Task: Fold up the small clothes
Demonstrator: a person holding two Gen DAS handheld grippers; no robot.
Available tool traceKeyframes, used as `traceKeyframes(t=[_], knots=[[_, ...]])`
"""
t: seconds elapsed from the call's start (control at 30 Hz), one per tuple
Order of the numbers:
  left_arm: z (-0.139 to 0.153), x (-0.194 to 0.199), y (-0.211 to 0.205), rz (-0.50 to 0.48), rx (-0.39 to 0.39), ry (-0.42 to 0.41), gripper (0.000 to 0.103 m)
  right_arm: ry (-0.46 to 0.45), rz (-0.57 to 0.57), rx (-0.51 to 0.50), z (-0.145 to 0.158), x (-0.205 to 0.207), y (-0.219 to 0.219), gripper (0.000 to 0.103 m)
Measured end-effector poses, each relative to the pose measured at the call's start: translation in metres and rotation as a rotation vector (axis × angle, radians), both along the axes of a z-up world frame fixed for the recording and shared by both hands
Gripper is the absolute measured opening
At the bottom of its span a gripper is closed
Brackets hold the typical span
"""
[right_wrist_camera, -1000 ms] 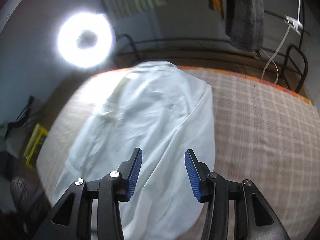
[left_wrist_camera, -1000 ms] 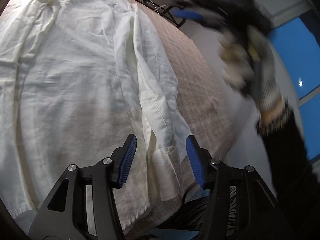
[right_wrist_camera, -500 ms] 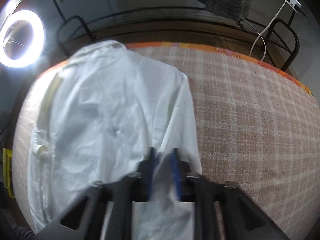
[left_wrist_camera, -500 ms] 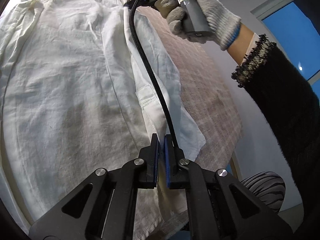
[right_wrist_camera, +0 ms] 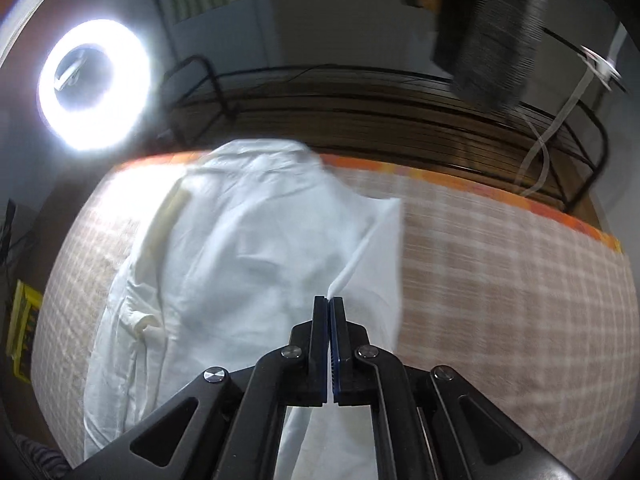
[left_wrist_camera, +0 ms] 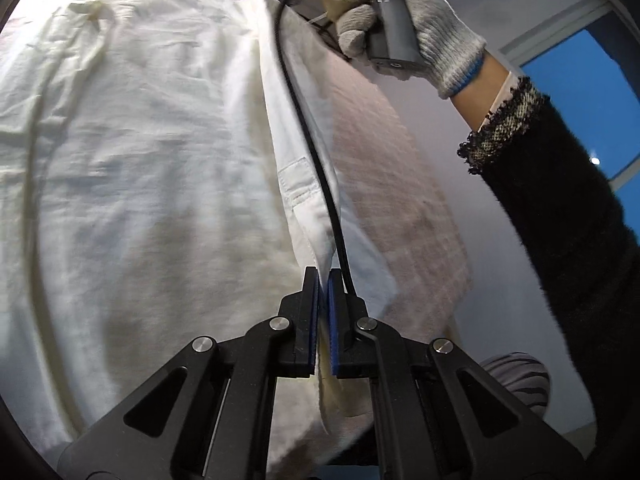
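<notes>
A white long-sleeved shirt lies spread on a checked cloth-covered table. My left gripper is shut on the cuff end of the shirt's right-hand sleeve, near the table's front edge. In the right wrist view the same shirt fills the middle, and my right gripper is shut on a raised fold of its right edge, which runs taut up and away from the pads. A gloved hand holds the right gripper's handle at the far end of the sleeve.
A black cable runs from the right gripper down to the left one, over the sleeve. A ring light glares at far left. A dark metal rail and hanging grey cloth stand behind the orange-edged table.
Both grippers went from open to shut, each now pinching shirt fabric. The right hand swung in over the sleeve's far end and lifted its edge; the left closed on the cuff.
</notes>
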State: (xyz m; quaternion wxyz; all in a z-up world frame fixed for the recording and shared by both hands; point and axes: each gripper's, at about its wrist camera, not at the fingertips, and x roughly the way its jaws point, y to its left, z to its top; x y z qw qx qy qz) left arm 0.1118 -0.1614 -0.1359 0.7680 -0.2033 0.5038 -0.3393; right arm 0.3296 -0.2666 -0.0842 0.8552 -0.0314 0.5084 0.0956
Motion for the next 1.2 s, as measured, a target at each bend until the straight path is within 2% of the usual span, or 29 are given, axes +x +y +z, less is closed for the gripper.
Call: traceKeyframes(t=[0.07,0.13,0.17,0.2,0.23,0.3,0.47,0.63,0.73,0.77,0.83,0.9,0.97,1.07,1.2], knots=[[-0.006,0.003,0.007,0.009,0.003,0.031,0.002,0.017,0.024,-0.036,-0.019,0.008,0.018,0.0],[-0.007,0.003,0.015,0.023,0.025,0.04,0.004,0.058,0.068,-0.017,-0.037,0.014,0.032,0.0],[-0.006,0.002,0.018,0.025,0.037,0.036,0.007,0.07,0.077,-0.009,-0.043,0.015,0.035,0.01],[-0.004,0.0,0.022,0.029,0.054,0.029,0.017,0.074,0.072,-0.015,-0.047,0.015,0.038,0.02],[-0.001,-0.003,0.026,0.037,0.07,0.017,0.029,0.07,0.069,-0.011,-0.048,0.013,0.037,0.035],[0.002,-0.006,0.035,0.061,0.089,-0.008,0.035,0.052,0.071,0.032,-0.039,0.002,0.033,0.034],[0.016,-0.018,0.056,0.092,0.136,-0.074,0.035,-0.023,0.048,0.143,0.011,-0.044,0.001,0.034],[0.028,-0.034,0.073,0.098,0.142,-0.113,0.035,-0.1,0.029,0.273,0.06,-0.124,-0.042,0.029],[0.027,-0.04,0.07,0.101,0.135,-0.121,0.035,-0.115,0.005,0.319,0.068,-0.176,-0.058,0.022],[0.026,-0.04,0.073,0.102,0.129,-0.116,0.035,-0.104,-0.005,0.334,0.064,-0.192,-0.061,0.017],[0.023,-0.046,0.065,0.097,0.104,-0.106,0.035,-0.072,-0.017,0.359,0.05,-0.221,-0.064,0.014],[0.024,-0.05,0.06,0.086,0.111,-0.122,0.035,-0.019,-0.018,0.36,0.026,-0.242,-0.059,0.011],[0.024,-0.052,0.045,0.067,0.112,-0.129,0.034,0.032,-0.007,0.355,0.004,-0.252,-0.052,0.011],[0.016,-0.055,0.031,0.033,0.109,-0.108,0.023,0.102,-0.002,0.322,-0.033,-0.258,-0.04,0.011],[0.005,-0.056,0.022,0.029,0.117,-0.073,0.022,0.167,0.012,0.283,-0.065,-0.26,-0.03,0.011]])
